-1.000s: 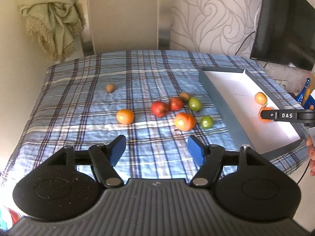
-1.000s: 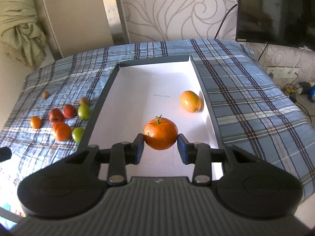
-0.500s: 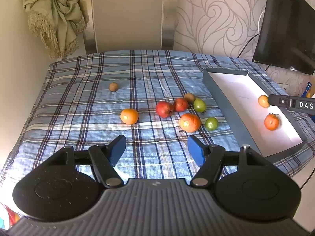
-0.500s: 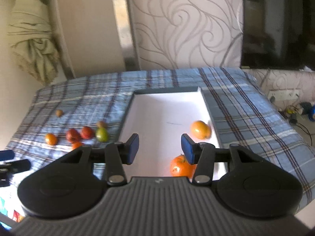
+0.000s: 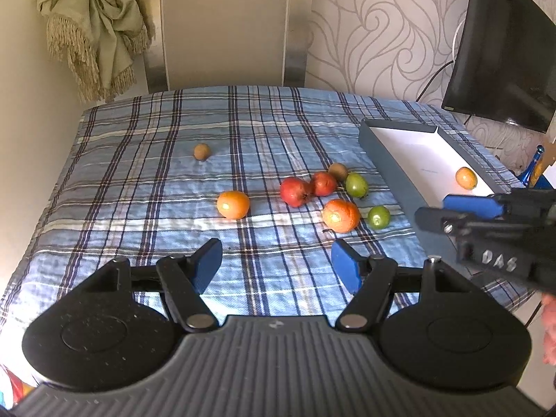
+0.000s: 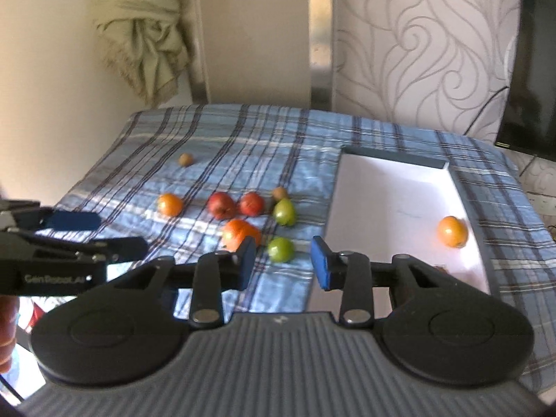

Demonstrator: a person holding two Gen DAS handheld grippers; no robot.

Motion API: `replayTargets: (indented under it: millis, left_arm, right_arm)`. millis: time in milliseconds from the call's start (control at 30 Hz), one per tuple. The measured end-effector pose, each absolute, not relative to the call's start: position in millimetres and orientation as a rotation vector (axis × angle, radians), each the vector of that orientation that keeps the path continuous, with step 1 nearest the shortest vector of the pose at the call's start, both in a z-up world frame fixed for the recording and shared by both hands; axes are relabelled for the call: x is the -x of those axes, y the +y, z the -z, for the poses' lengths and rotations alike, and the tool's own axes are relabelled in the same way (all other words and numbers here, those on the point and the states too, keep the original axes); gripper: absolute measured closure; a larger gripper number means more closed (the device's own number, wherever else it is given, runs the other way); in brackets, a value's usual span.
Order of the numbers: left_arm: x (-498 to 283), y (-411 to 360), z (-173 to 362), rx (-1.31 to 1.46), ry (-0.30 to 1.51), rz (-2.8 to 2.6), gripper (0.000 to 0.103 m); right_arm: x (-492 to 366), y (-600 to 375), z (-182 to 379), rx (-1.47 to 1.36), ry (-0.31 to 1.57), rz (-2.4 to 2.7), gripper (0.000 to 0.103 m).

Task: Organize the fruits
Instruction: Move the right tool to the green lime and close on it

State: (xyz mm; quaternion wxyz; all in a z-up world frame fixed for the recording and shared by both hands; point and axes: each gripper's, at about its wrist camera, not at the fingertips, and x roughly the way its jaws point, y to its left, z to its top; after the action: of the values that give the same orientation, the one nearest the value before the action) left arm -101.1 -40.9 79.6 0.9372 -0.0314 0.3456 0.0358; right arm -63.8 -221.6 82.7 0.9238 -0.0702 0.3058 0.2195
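The right gripper has let go of the orange, its jaws just closing with nothing between them, and now sits over the loose fruit, lower centre, beside the tray.

The left claw hung open and empty above the plaid cloth; seven fruits lay scattered, one orange in the tray.
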Motion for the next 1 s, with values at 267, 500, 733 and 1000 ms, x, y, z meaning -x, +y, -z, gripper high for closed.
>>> replayTargets:
  millis: [267,500,733,1000]
  left_arm:
    - [97.8,-26.0,-78.5,0.052,0.705,-0.06,0.028]
    - [86.2,-16.4,-76.6,0.023,0.703,-0.033,0.027]
    - [72.0,-3.7,-73.6,0.011,0.707,0.003,0.027]
    - [61.4,14.1,-68.7,0.011,0.718,0.021,0.027]
  right_arm:
    - [55.2,-198.1,-61.2,0.185,0.684,-0.4,0.069]
    - [42.4,-185.3,-48.5,0.201,0.716,-0.316,0.069]
    - [30.5,-171.1,-37.1,0.244,0.74,-0.247,0.069]
    - [15.2,-157.4,-26.7,0.292,0.76,-0.194,0.074]
